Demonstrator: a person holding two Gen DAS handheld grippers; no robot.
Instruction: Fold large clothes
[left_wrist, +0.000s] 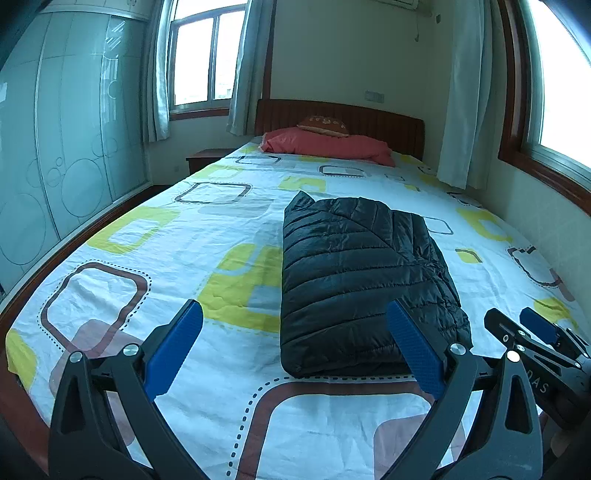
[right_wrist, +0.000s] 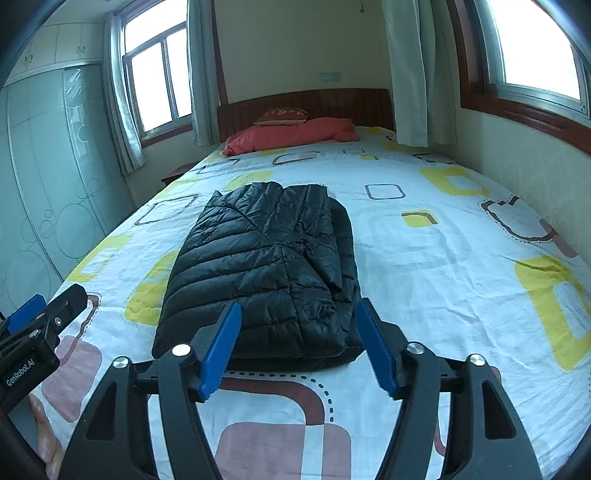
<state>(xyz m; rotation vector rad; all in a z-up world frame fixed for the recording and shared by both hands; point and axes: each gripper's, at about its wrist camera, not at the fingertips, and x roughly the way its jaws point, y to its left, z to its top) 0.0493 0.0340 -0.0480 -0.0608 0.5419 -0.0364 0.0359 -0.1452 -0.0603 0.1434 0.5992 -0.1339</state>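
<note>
Both hand-held grippers spread; folded jacket (left_wrist: 354, 273) near edge partly hidden

Glossy quilted jacket (left_wrist: 362, 280) on matt cotton sheet (left_wrist: 147, 266)

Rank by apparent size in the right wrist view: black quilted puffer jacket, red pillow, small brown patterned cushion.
1. Black quilted puffer jacket
2. Red pillow
3. Small brown patterned cushion

The jacket lies nearer the camera, which exaggerates its lead.

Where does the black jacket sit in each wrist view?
Left wrist: jacket right of centre, its near edge behind the right finger of the open left gripper.
Right wrist: jacket left of centre, ahead of the open right gripper.
Shared landmark: red pillow at the headboard.
</note>
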